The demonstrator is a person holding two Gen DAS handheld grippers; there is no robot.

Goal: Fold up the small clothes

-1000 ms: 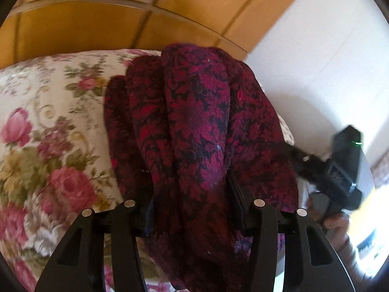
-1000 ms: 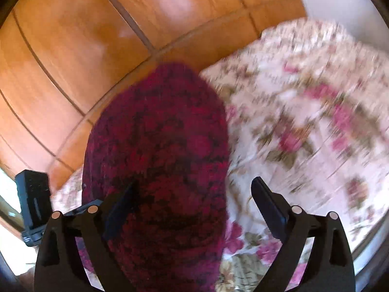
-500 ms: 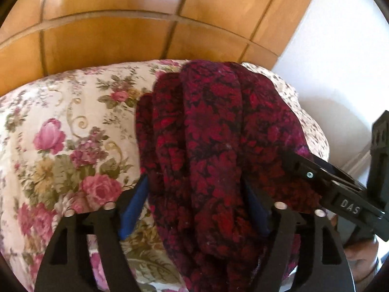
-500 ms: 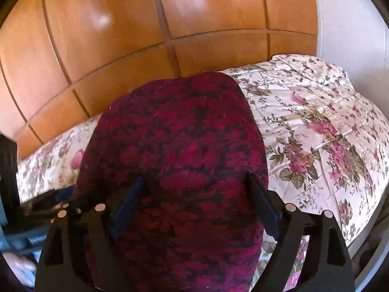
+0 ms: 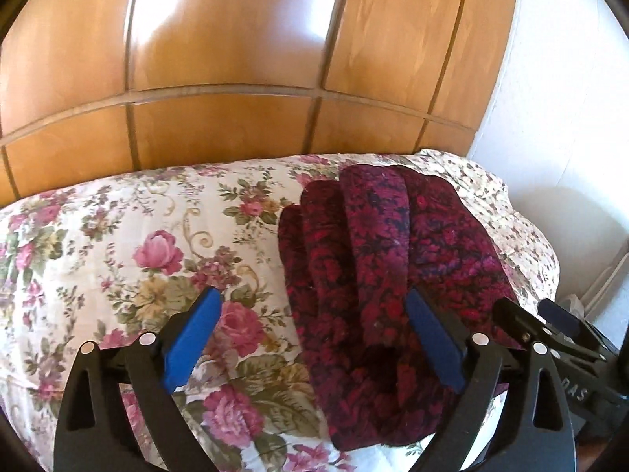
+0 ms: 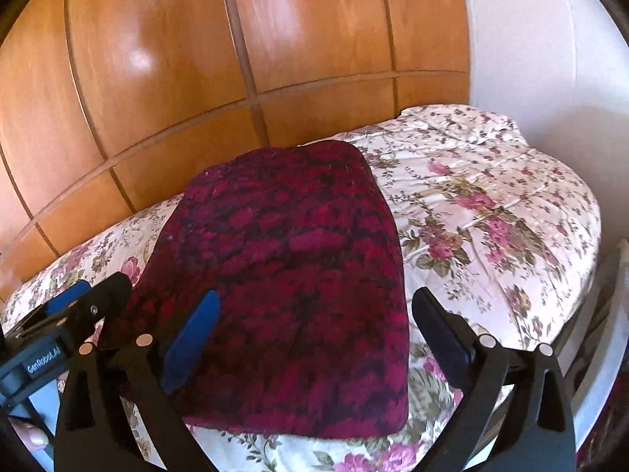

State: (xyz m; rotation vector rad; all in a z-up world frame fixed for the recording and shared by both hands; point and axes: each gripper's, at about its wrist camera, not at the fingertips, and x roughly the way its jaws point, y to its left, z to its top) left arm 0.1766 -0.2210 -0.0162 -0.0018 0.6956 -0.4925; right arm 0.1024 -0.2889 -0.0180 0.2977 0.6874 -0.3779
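Now both grippers, left gripper (image 5: 312, 344) and right gripper (image 6: 312, 344), have just spread their fingers wide, releasing the folded garment (image 6: 291, 275).

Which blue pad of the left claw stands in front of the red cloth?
The right-hand pad, overlapping the red cloth; the other pad overlaps the flowered bedspread. The left claw's jaws have just been opening, the cloth's edge between them.
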